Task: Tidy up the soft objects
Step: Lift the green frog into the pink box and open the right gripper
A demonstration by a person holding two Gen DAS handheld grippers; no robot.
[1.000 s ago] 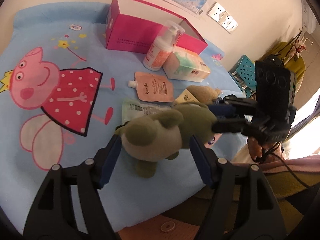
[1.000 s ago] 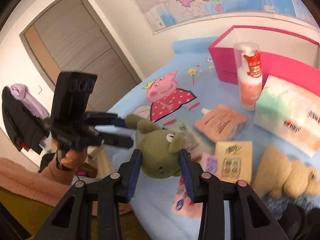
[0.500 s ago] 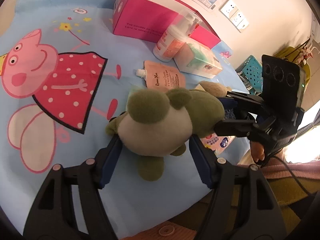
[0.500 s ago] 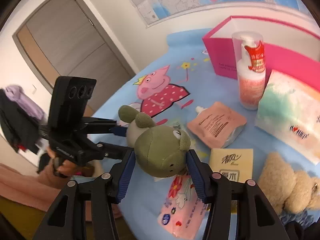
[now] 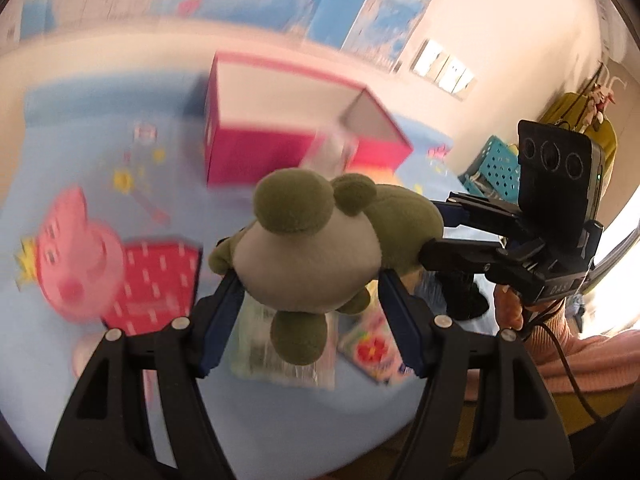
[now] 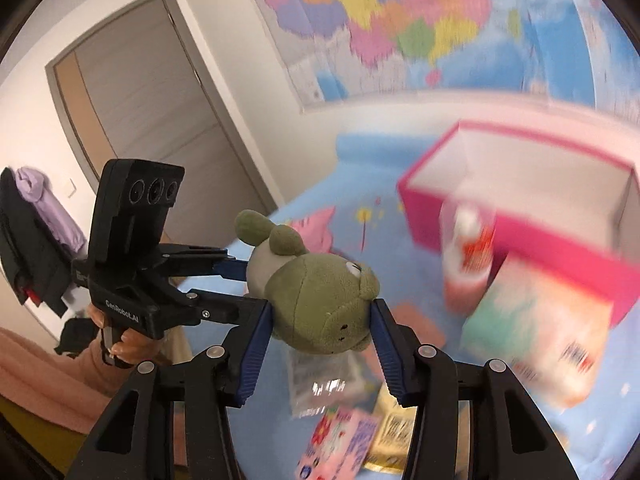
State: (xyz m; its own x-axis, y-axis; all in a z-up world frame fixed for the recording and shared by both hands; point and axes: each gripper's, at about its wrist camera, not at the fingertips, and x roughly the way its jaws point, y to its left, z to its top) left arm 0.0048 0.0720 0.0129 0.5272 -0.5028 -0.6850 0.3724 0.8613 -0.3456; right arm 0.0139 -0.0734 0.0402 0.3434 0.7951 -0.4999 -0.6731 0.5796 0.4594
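A green plush frog [image 5: 312,248] hangs in the air above the blue Peppa Pig bedsheet [image 5: 80,360]. My left gripper [image 5: 308,292] is shut on its grey belly end. My right gripper [image 6: 320,332] is shut on its green head [image 6: 320,304]. Each gripper shows in the other's view: the right gripper [image 5: 436,232] in the left wrist view and the left gripper [image 6: 244,284] in the right wrist view. An open pink box [image 6: 520,208] stands at the far side of the bed and looks empty inside.
A pump bottle [image 6: 468,260] and a tissue pack [image 6: 532,332] stand in front of the box. Flat sachets [image 6: 340,436] lie on the sheet below the frog. A door [image 6: 152,120] and a wall map [image 6: 400,20] are behind. Both views are motion-blurred.
Both grippers have lifted the frog off the sheet and carried it up and toward the pink box. The box now looks closer, and its inside shows.
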